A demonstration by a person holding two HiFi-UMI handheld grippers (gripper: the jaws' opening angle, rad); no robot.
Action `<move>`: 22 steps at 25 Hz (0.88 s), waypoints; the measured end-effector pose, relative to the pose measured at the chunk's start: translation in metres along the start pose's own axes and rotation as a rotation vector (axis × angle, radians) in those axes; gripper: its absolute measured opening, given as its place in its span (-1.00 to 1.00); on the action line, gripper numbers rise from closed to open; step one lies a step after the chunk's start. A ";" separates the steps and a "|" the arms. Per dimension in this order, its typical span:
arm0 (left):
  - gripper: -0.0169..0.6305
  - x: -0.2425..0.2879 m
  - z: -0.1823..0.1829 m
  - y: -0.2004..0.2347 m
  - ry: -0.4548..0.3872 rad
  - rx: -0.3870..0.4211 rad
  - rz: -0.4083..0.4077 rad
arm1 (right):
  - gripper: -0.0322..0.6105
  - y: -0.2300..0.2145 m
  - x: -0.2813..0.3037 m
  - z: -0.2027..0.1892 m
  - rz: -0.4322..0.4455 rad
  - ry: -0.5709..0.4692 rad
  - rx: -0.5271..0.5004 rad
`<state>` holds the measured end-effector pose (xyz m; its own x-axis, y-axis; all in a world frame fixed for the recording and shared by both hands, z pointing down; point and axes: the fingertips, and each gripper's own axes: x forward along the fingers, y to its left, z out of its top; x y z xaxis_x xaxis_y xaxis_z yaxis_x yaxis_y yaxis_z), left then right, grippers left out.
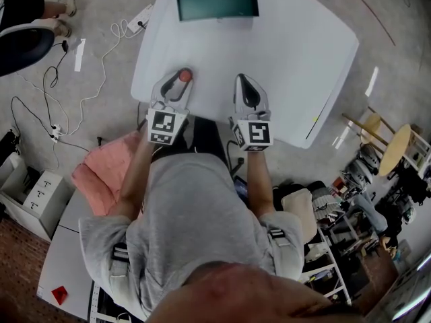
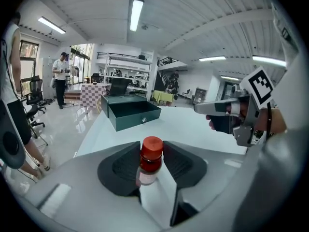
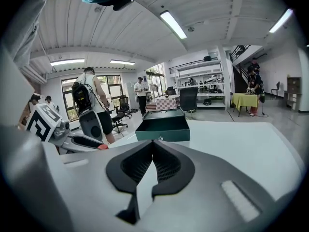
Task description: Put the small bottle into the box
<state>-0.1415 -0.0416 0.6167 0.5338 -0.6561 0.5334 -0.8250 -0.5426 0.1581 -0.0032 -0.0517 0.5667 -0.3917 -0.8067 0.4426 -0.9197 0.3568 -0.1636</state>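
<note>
**Item 1: small bottle (image 2: 150, 161).** We record it standing upright on the white table (image 1: 296, 52), with its long axis vertical and its red cap on top. A pale label wraps the lower body. It sits near the table's near edge, on the person's left side. In the head view only the red cap (image 1: 184, 75) shows.

**Item 2: left gripper (image 1: 178, 83).** We find it closed on the small bottle. One dark ribbed pad lies against each side of the cap and neck, with the bottle base on the table.

**Item 3: right gripper (image 1: 245, 81).** We list it as closed and empty, the pad tips meeting with nothing between them. It hovers beside the left gripper, apart from it, and points toward the far edge.

**Item 4: box (image 1: 215, 2).** It is dark green, with its open side up and a small fitting on its front wall. It stands at the table's far edge, well apart from the bottle. We see bare table top between them.

**Item 5: surroundings.**
- We note a pink cloth (image 1: 101, 173) by the person's left elbow.
- White cables (image 1: 101, 59) lie on the floor.
- A round wooden stool (image 1: 397, 147) stands at the right.
- A standing person (image 2: 60, 79) is far off in the left gripper view.
</note>
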 end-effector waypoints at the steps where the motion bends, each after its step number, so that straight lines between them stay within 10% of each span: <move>1: -0.47 0.001 0.001 0.000 -0.001 -0.001 0.002 | -0.89 -0.002 0.000 0.000 -0.002 0.000 -0.001; 22: -0.49 -0.024 0.079 0.006 -0.126 0.045 0.034 | -0.89 0.006 -0.004 0.035 -0.010 -0.066 -0.025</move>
<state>-0.1443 -0.0707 0.5393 0.5274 -0.7336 0.4285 -0.8352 -0.5402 0.1031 -0.0079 -0.0622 0.5332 -0.3843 -0.8394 0.3845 -0.9229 0.3599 -0.1366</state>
